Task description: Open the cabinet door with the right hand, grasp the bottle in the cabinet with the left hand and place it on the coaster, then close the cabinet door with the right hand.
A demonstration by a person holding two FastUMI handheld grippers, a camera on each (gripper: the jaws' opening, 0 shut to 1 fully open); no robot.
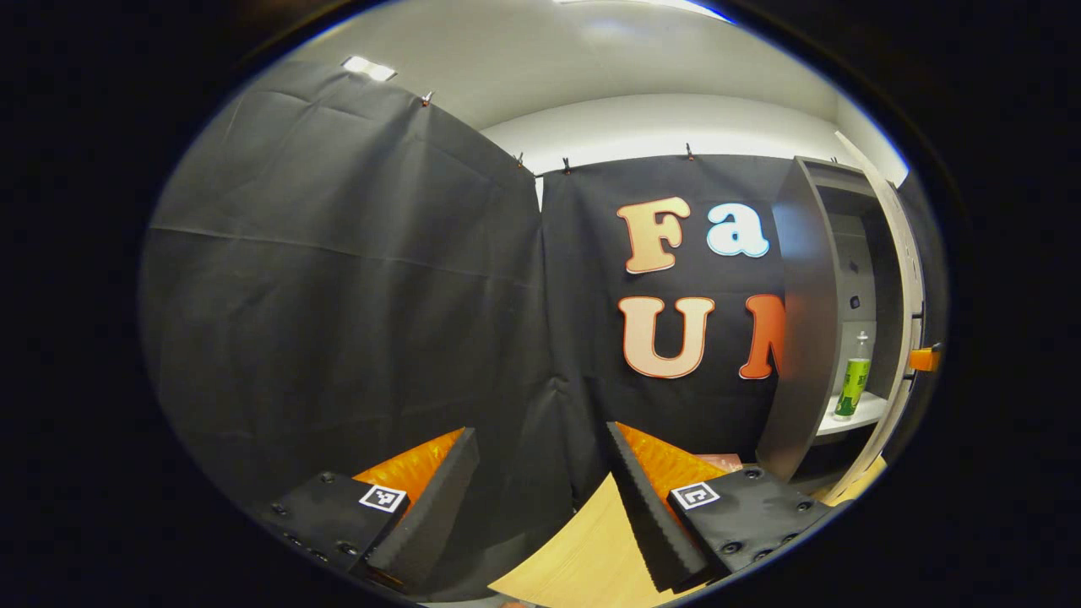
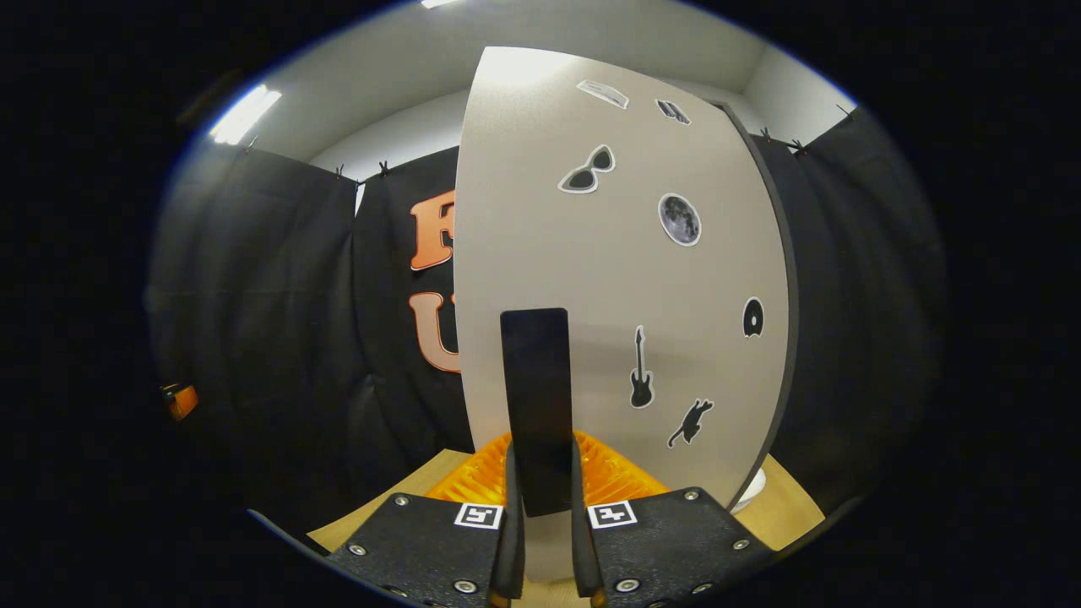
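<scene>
Right now my right gripper [image 2: 540, 515] is clamped on the dark handle [image 2: 535, 405] of the cabinet door [image 2: 625, 279], which stands swung open. My left gripper [image 1: 540, 498] hangs with its fingers spread wide over the wooden table [image 1: 574, 557]. Out at three o'clock in the left gripper view, the bottle [image 1: 853, 380] stands upright on the cabinet [image 1: 811, 321] shelf.

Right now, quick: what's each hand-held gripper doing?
Left hand-held gripper: open, holding nothing, aimed toward the bottle in the open cabinet.
Right hand-held gripper: shut on the door handle of the cabinet door.
</scene>
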